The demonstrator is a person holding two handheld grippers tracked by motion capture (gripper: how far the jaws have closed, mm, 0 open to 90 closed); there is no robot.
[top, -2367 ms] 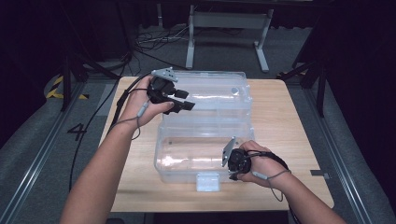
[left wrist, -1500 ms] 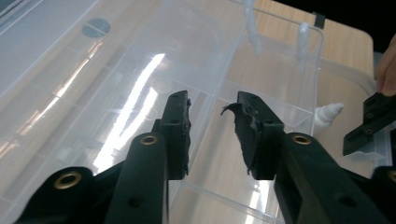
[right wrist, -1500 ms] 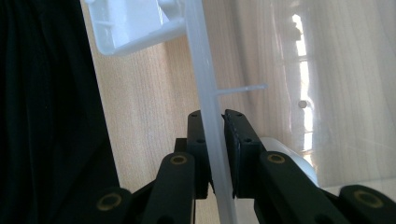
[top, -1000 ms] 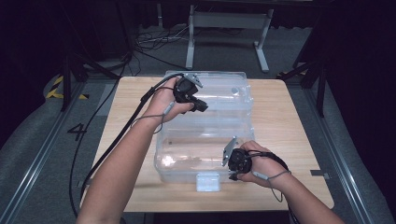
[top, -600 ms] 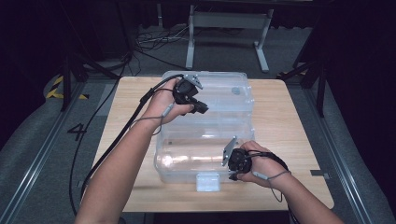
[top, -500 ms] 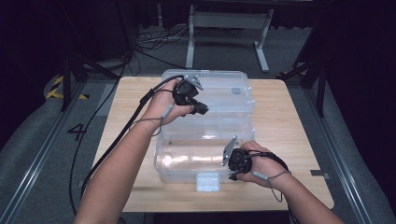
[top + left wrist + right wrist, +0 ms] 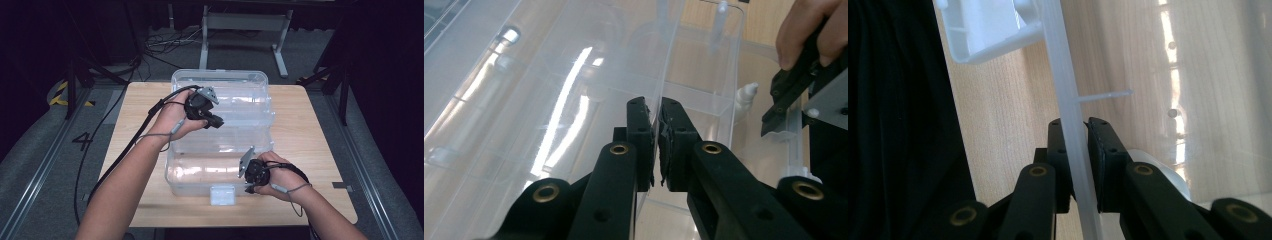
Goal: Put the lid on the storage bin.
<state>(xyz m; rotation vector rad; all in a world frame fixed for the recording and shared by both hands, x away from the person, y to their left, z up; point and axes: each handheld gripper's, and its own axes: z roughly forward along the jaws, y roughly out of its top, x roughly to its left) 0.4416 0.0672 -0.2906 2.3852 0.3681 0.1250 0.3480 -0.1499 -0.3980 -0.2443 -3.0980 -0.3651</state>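
Two grippers pinch one clear plastic storage box (image 7: 220, 145) on the wooden table (image 7: 310, 130). The left gripper (image 7: 656, 135) has its jaws nearly together on a thin clear edge of the box's raised lid (image 7: 225, 92); they have just been closing, with that edge between the pads. The right gripper (image 7: 1079, 150) is clamped on the box's front rim (image 7: 1068, 100), near the right end of the front wall in the high view. A white latch (image 7: 222, 194) sits at the middle of that front wall.

The only readable writing is a "4" marked on the grey floor (image 7: 82, 141) left of the table. Cables (image 7: 165, 42) lie on the floor beyond it, next to a metal stand (image 7: 245, 22).

In the left gripper view the right hand (image 7: 809, 30) shows at the far upper right.

Compared with 2.4 seconds ago, the left gripper has shifted rightward along the lid's edge, towards the box's middle, while the right gripper has kept its place on the rim.
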